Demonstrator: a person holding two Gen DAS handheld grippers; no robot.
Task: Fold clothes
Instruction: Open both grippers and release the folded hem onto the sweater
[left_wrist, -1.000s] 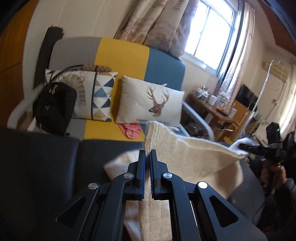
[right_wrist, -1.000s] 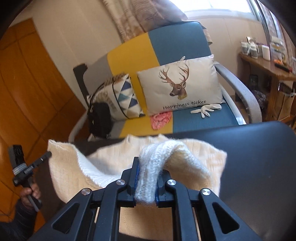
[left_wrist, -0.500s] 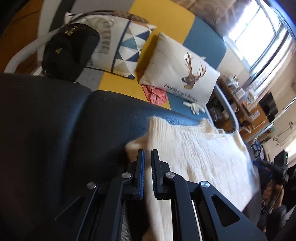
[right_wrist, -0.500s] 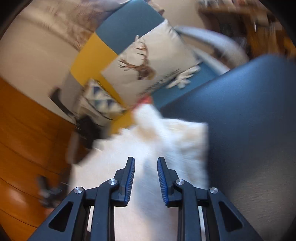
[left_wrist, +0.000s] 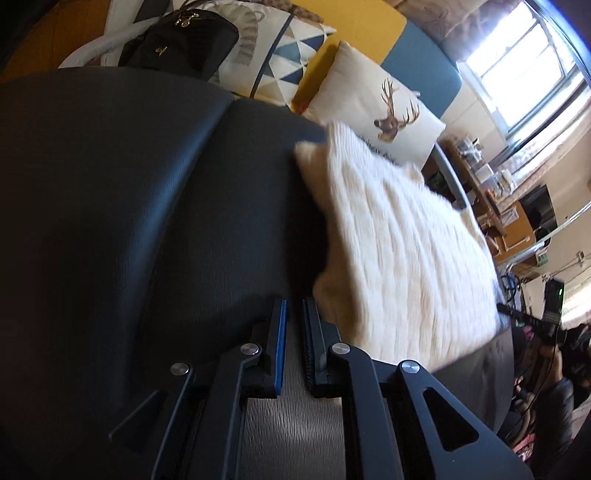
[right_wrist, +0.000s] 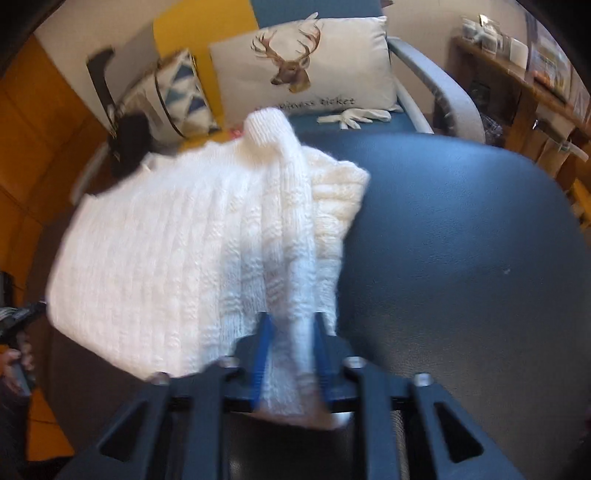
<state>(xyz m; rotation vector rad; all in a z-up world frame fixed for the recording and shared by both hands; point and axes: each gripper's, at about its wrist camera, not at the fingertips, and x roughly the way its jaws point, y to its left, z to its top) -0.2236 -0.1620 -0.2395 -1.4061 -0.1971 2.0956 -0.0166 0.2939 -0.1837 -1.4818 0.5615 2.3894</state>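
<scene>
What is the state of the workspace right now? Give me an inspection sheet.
surface: dark padded cushion, bare apart from the sweater.
job's things: white knit sweater, lying partly folded, one fold raised towards the right gripper.
clutter: nothing seen on the cushion.
grippers: left gripper shut, empty, beside the sweater's edge; right gripper, jaws have just closed on a sweater fold.
cables: nothing seen on the cushion.
surroundings: sofa behind, with deer pillow, black bag and white glove; bright window.
</scene>
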